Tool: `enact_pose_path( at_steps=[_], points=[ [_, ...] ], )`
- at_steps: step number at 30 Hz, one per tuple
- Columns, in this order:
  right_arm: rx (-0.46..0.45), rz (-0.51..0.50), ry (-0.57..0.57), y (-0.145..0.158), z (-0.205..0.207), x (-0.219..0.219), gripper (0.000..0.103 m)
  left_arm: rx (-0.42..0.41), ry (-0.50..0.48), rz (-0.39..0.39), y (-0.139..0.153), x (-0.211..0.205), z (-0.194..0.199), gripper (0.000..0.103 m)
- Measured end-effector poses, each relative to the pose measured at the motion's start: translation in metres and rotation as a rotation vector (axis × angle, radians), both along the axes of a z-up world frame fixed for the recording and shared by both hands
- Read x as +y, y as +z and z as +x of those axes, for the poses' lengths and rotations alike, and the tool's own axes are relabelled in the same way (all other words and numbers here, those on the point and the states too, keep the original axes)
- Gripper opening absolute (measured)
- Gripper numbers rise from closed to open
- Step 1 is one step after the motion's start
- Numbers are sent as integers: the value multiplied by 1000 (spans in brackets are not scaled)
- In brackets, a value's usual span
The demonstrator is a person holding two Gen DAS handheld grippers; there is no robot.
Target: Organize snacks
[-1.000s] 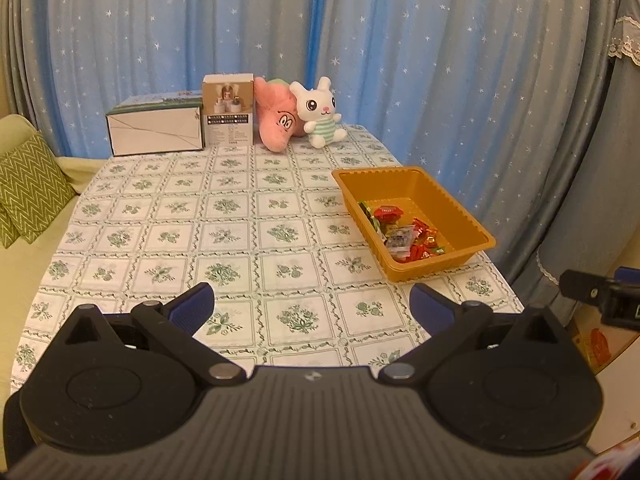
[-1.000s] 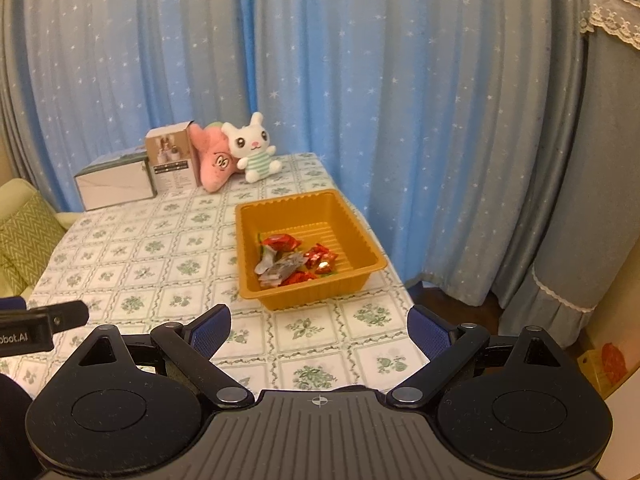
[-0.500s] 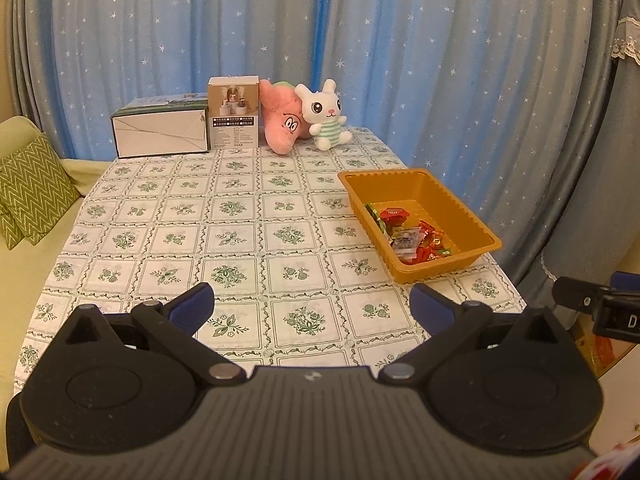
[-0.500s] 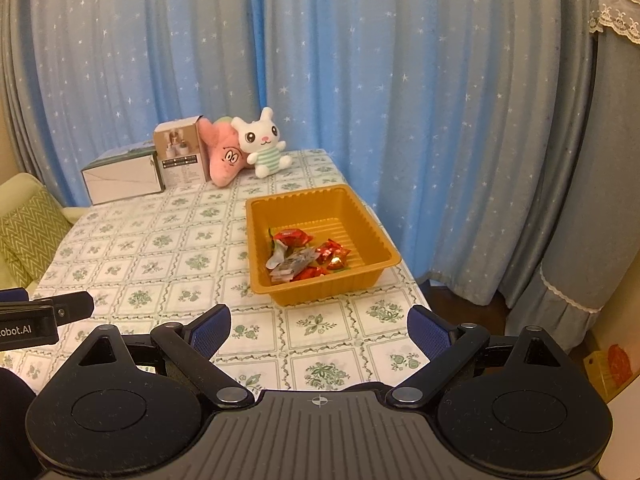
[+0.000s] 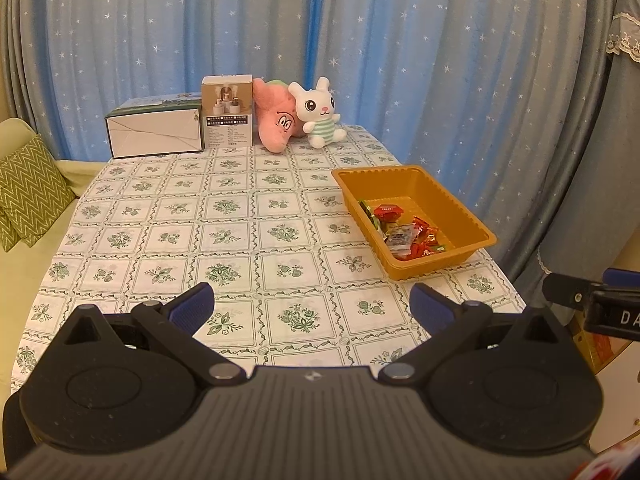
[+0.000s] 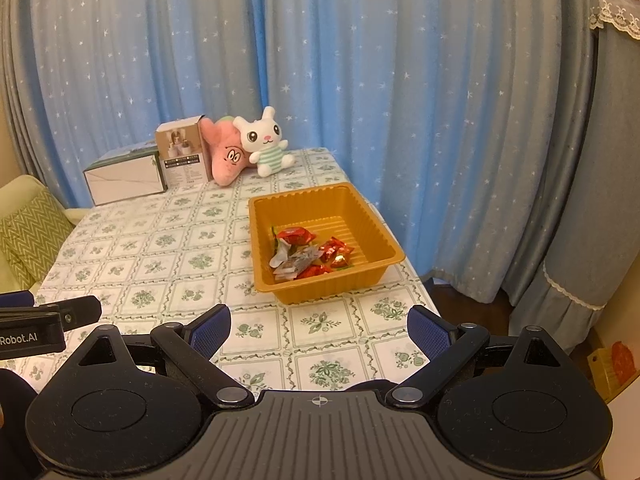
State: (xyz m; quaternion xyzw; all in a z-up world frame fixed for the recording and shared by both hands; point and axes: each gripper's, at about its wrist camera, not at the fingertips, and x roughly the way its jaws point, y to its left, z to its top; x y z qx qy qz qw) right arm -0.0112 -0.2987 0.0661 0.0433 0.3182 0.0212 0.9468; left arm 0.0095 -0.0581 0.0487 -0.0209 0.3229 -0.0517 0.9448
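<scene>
An orange plastic tray [image 5: 472, 216] stands near the table's right edge and holds several wrapped snacks [image 5: 408, 232], mostly red. It also shows in the right wrist view [image 6: 384, 236] with the snacks [image 6: 308, 256] inside. My left gripper [image 5: 312, 306] is open and empty, raised above the table's near edge, left of the tray. My right gripper [image 6: 319, 330] is open and empty, held above the near edge just in front of the tray.
The table has a green floral cloth [image 5: 224, 232]. At its far end stand a white box [image 5: 154, 136], a small carton [image 5: 227, 116], a pink plush [image 5: 276, 120] and a white rabbit plush [image 5: 320, 114]. Blue curtains hang behind. A sofa with green cushions [image 5: 28, 196] is at the left.
Both grippers have drawn back and risen a little, so the table and tray look farther away. Both stay open and empty. Nothing on the table has moved.
</scene>
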Motion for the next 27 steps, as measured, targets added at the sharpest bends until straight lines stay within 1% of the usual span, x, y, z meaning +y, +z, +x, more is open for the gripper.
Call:
enact_pose_path(
  at_steps=[27],
  points=[
    [11,10,-3,-6,0,4,94,9,-15,-7,-5,-5,-1,103]
  ],
)
